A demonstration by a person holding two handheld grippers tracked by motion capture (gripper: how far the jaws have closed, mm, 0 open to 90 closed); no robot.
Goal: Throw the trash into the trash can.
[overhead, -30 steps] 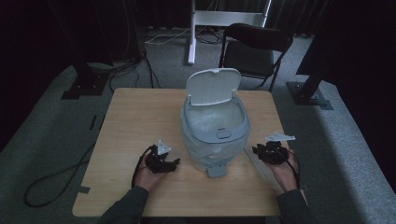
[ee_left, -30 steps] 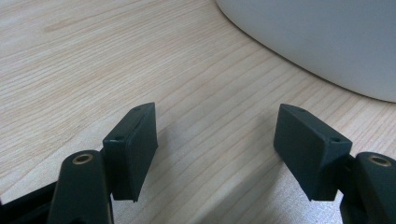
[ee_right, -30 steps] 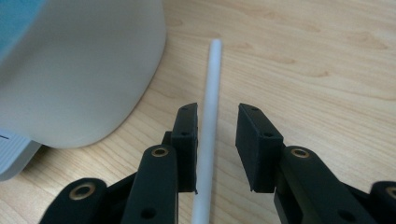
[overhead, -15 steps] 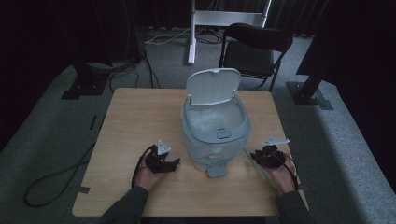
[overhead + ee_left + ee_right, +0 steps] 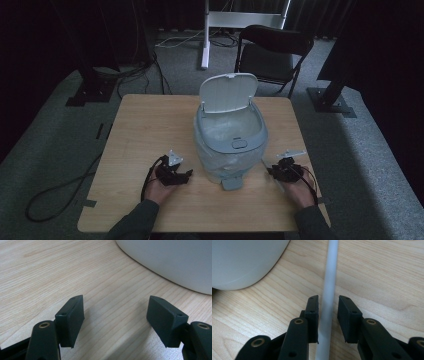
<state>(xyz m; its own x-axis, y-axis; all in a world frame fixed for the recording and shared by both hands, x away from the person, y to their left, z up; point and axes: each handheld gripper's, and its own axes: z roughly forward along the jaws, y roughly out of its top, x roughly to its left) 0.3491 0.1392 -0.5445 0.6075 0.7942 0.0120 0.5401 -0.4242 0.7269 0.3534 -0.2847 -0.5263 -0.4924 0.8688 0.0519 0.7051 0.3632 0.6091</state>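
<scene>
**Right gripper settles over a white rod beside the bin**

Since the earlier high view, the right gripper (image 5: 280,171) had sunk toward the wooden table (image 5: 150,125) and come a little nearer the person, while the left gripper (image 5: 176,175) kept its place. The right jaws had just been closing; in the right gripper view they straddled a slim white rod (image 5: 330,287) lying on the table just right of the pedal bin (image 5: 231,145), a sliver of gap showing on the right side, so the rod was not yet clamped. The left gripper's jaws stood wide apart over bare wood, holding nothing, near the bin's left side. The bin's lid (image 5: 227,92) stood raised.

The rod looked smooth and round, so a pinch landing off-centre would likely roll or squirt it out. Lifting it by one end could let the far end swing against the bin.
</scene>
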